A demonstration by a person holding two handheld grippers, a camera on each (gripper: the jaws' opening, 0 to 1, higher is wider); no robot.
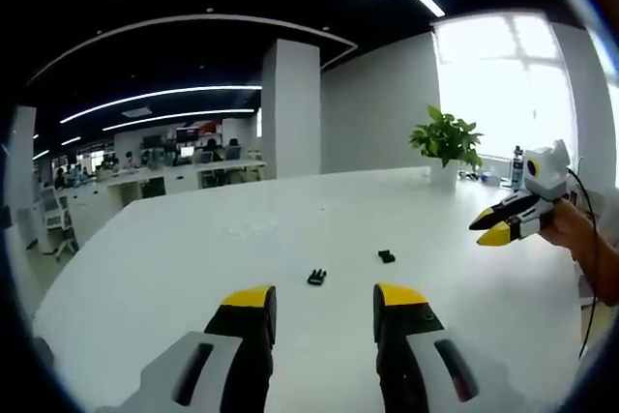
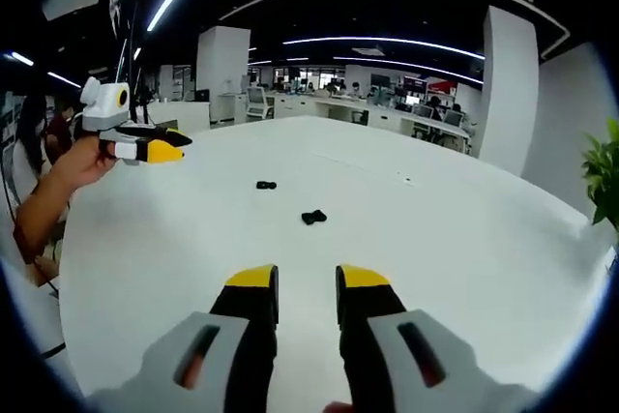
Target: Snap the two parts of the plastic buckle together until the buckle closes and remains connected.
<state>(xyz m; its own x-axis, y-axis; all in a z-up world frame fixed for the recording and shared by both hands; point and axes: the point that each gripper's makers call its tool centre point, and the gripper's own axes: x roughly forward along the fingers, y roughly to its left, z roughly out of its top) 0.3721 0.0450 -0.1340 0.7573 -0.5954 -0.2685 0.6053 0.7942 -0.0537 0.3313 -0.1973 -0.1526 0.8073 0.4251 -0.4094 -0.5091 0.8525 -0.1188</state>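
So there's a big white table (image 1: 193, 249) in an open office, and the two black buckle parts are just lying loose on it, near each other but clearly apart, nothing snapped together. In the left gripper view the pronged buckle piece (image 1: 316, 277) sits on the table just ahead of the left gripper (image 1: 324, 299), and the smaller buckle piece (image 1: 386, 256) lies a bit beyond it, off toward the potted plant (image 1: 446, 138) at the table's far edge. The left gripper hangs above the table with its yellow-tipped jaws spread wide, holding nothing. The right gripper (image 2: 307, 282) floats over the table too, jaws parted with a narrower gap, also empty. Neither gripper is touching either piece. In each view the other gripper shows off to the side in a person's hand (image 2: 79, 165).
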